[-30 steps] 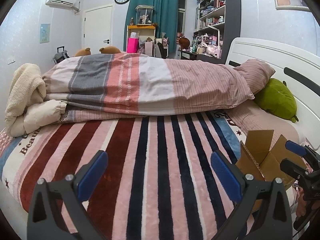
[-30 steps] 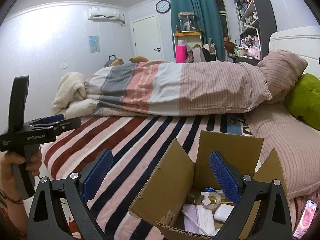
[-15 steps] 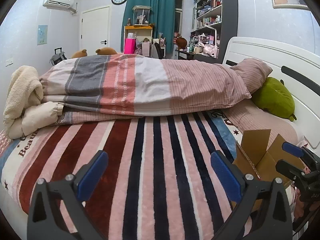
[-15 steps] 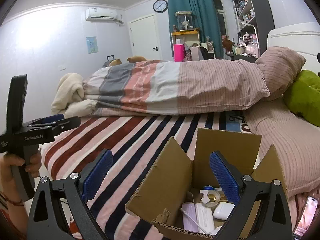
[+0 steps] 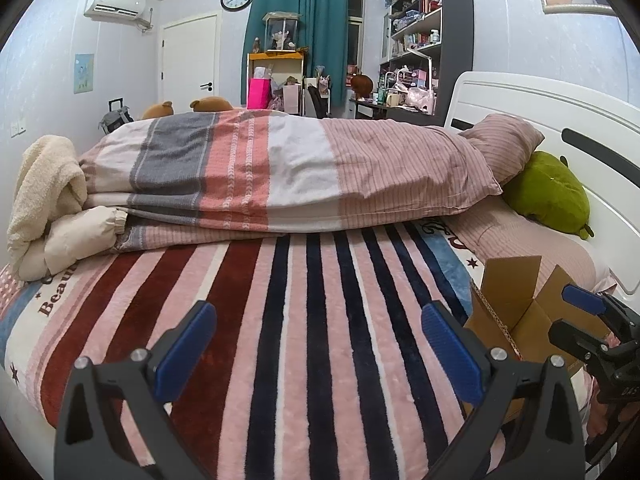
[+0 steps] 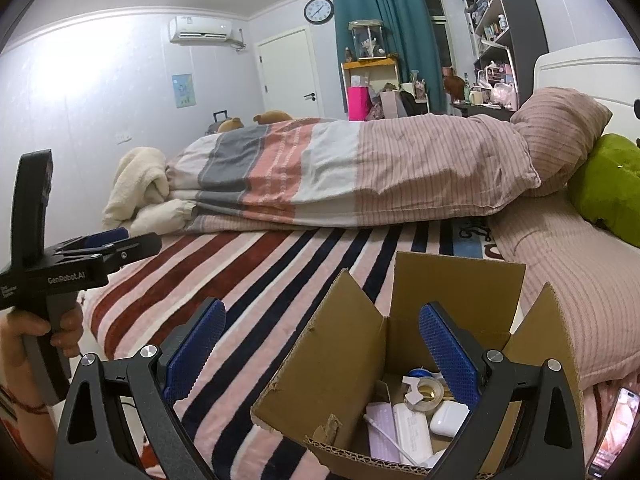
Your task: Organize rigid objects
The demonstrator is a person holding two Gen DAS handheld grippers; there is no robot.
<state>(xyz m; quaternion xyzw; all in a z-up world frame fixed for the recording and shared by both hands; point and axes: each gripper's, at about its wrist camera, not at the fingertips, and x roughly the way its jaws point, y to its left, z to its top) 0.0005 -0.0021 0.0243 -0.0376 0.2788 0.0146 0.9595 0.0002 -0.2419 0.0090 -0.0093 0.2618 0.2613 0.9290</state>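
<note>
On the bed's near edge, by the pillow end:
Cardboard box (image 6: 348,364): flaps up, resting on the striped blanket (image 5: 304,320).
Box contents: tape roll (image 6: 425,391), white earbud case (image 6: 449,420), white charger (image 6: 412,428).
Right gripper (image 6: 320,356): jaws spread wide above the box, empty.
Left gripper (image 5: 316,348): jaws spread wide over bare blanket, empty.

Cardboard box (image 6: 340,364) on striped blanket (image 5: 304,320), folded duvet (image 5: 280,172) behind.

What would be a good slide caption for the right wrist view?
Open right gripper above an open cardboard box of small items on a striped blanket.
</note>
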